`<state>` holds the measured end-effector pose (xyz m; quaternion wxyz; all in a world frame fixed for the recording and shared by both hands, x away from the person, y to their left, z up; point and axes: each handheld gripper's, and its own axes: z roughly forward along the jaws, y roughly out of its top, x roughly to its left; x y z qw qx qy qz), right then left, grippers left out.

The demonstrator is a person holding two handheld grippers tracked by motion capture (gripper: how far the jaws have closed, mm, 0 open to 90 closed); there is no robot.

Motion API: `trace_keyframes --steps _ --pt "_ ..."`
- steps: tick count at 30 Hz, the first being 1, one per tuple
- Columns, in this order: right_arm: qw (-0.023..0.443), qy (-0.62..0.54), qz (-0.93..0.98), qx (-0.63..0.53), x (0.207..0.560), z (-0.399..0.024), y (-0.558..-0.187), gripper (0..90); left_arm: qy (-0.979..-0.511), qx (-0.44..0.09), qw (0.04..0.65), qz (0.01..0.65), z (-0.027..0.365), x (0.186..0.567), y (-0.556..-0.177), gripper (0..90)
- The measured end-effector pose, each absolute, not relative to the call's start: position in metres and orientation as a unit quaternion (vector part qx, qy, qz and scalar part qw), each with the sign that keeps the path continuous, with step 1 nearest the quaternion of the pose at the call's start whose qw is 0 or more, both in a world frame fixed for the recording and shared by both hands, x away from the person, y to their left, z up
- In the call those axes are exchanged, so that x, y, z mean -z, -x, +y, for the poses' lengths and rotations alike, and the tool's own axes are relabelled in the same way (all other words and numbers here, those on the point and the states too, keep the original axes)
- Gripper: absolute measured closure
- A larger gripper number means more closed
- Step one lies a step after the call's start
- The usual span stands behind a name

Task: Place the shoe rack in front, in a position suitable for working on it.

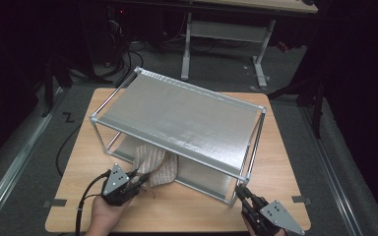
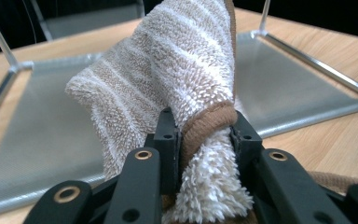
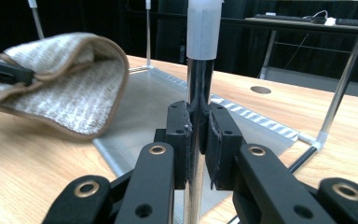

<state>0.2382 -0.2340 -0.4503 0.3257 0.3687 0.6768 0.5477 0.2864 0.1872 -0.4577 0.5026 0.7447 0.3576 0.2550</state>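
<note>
A beige striped towel (image 1: 155, 164) with a brown hem lies partly on the lower shelf of a two-tier metal rack (image 1: 177, 113). My left gripper (image 1: 137, 181) is shut on the towel (image 2: 177, 70), its pads pinching the brown hem at the towel's near end. The towel is lifted and folded over, reaching under the top shelf. My right gripper (image 1: 241, 191) is shut on the rack's near right upright post (image 3: 199, 93), the pads pressing the chrome tube from both sides. In the right gripper view the towel (image 3: 70, 79) hangs at the left with the other gripper holding it.
The rack stands on a wooden table (image 1: 78, 196) with bare wood along the near edge. Its lower shelf (image 2: 42, 135) is a flat grey sheet. A second table frame (image 1: 226, 34) and cables stand on the dark floor behind.
</note>
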Motion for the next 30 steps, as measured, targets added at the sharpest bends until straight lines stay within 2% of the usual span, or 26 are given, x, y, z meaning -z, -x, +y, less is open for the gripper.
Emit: trace_keyframes --steps 14,24,30 --pt "0.343 -0.400 0.652 -0.545 0.449 -0.242 -0.261 81.3 -0.721 -0.286 0.521 0.357 0.206 0.444 -0.263 70.2" --pt "0.342 -0.402 0.650 -0.547 0.450 -0.242 -0.272 81.0 -0.697 -0.318 0.544 0.343 0.213 0.415 -0.242 70.5" --pt "0.339 -0.399 0.654 -0.546 0.450 -0.239 -0.270 81.1 -0.666 -0.339 0.576 0.331 0.222 0.390 -0.232 70.8"
